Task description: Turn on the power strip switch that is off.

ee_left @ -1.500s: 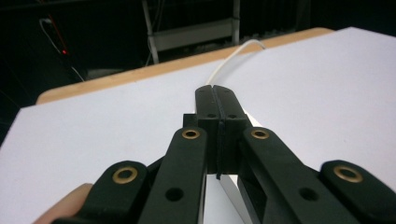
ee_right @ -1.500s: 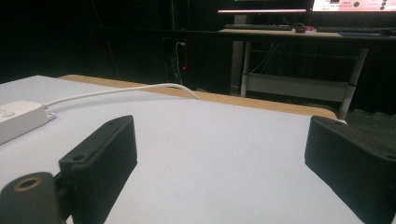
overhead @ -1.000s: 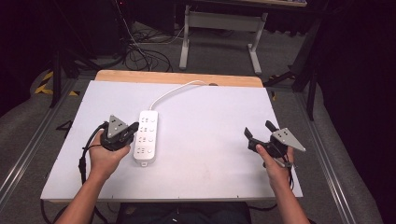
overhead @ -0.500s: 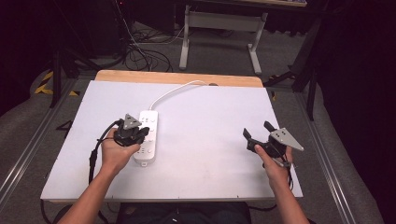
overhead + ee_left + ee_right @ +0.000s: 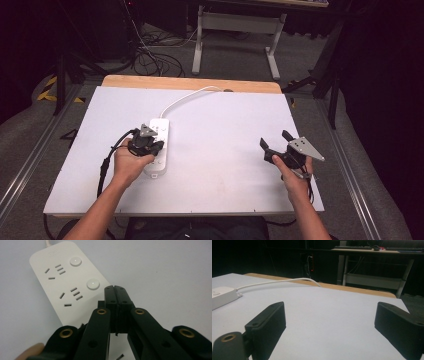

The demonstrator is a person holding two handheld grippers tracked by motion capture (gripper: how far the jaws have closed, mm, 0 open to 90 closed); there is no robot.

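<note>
A white power strip [image 5: 158,147] with round buttons lies left of centre on the white worktop [image 5: 225,125]. Left claw [image 5: 115,291], shut and empty, hovers over it; right claw [image 5: 276,141] gapes empty. Dark room.

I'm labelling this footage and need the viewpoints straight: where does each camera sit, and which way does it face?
High view: above the person's side, facing forward and down on the white table; both forearms, left gripper and right gripper show.
Left gripper view: rides that gripper, looking down its shut jaws at the power strip.
Right gripper view: looks level between its open jaws across the table toward a far desk.
All three share the power strip.
</note>
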